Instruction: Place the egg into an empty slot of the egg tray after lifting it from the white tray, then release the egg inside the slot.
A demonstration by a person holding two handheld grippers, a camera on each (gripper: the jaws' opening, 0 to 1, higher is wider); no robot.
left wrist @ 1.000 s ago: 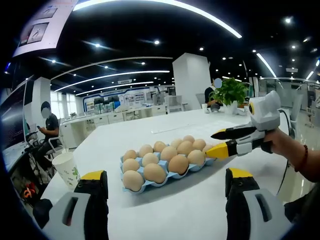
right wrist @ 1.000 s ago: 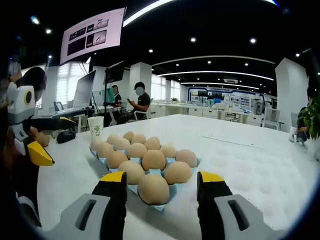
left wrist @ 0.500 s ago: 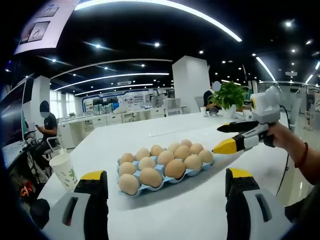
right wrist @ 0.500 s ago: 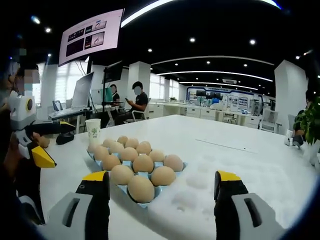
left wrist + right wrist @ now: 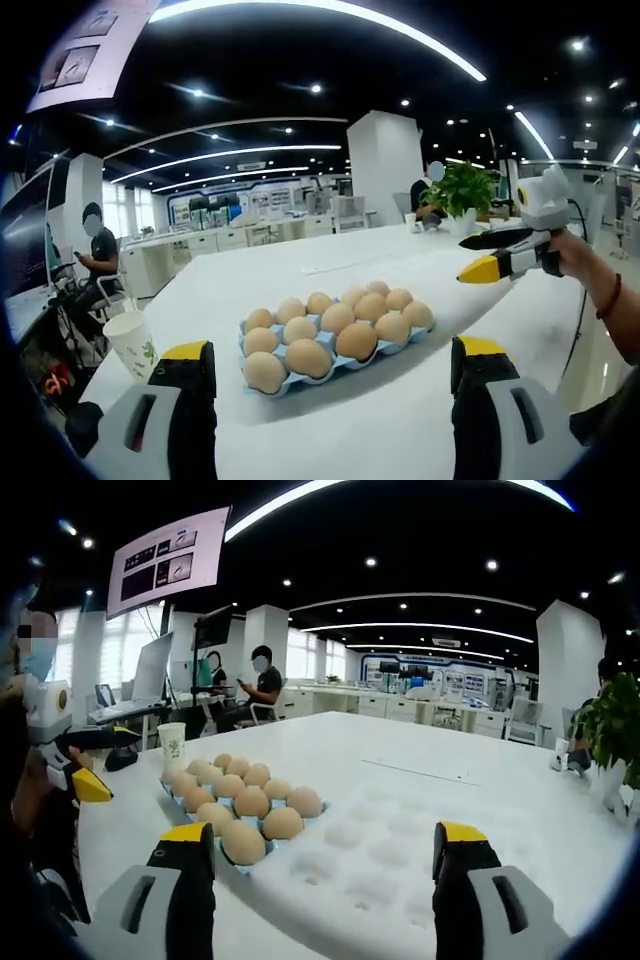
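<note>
A blue egg tray (image 5: 333, 366) lies on the white table, its rows holding several brown eggs (image 5: 308, 357). My left gripper (image 5: 332, 348) stands open short of it, nothing between its jaws. To the tray's right, a hand holds my right gripper (image 5: 497, 255) open in the air, clear of the eggs. From the right gripper view the same egg tray (image 5: 262, 840) with its eggs (image 5: 251, 801) lies ahead to the left. A white moulded tray (image 5: 370, 860) with bare dimples lies just ahead. My right gripper (image 5: 322, 832) is open over it. My left gripper (image 5: 88, 763) hovers open at far left.
A paper cup (image 5: 131, 340) stands at the table's edge left of the egg tray, also the cup (image 5: 172, 743). A potted plant (image 5: 462, 186) sits at the table's far end. People sit at desks beyond the table. A thin sheet (image 5: 425, 773) lies farther along the tabletop.
My right gripper has drawn back from the nearest egg in the egg tray, its jaws spread wider. In the left gripper view it has moved right, away from the eggs. The eggs stay put.
</note>
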